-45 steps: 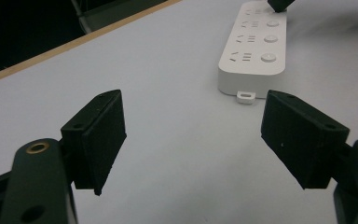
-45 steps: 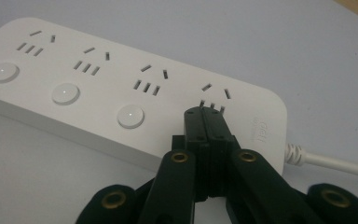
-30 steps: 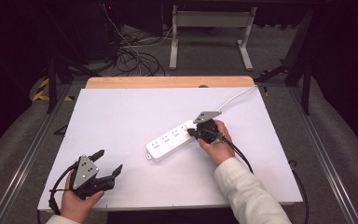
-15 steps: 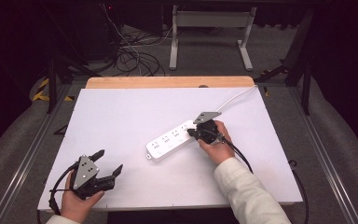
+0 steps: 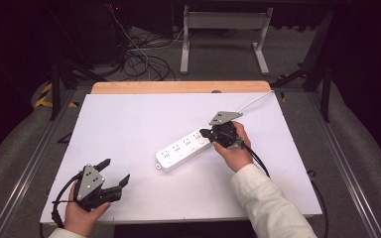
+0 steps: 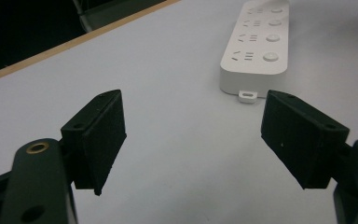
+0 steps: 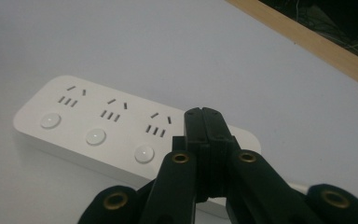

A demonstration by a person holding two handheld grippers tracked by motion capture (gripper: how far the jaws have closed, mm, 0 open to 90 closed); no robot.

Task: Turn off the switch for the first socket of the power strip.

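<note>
A long white plastic power strip (image 5: 184,148) with four sockets and round buttons lies slanted at the centre of the high view, on the flat white table top (image 5: 139,119) with a pale wooden far edge. Its white cord (image 5: 252,101) runs off toward the upper right of that frame.

The right gripper (image 5: 210,134) sits just right of centre, its black jaws pressed together with nothing between them, their tips over the strip's right-hand end; in the right gripper view (image 7: 204,116) the closed tips cover the spot beside the third socket, and whether they touch the strip cannot be told.

The left gripper (image 5: 113,172), in the lower left of the high view, has its jaws spread wide and empty, well apart from the strip (image 6: 256,42).

Compared with half a second and a second ago, nothing has visibly shifted: both grippers and the strip keep the same places.
</note>
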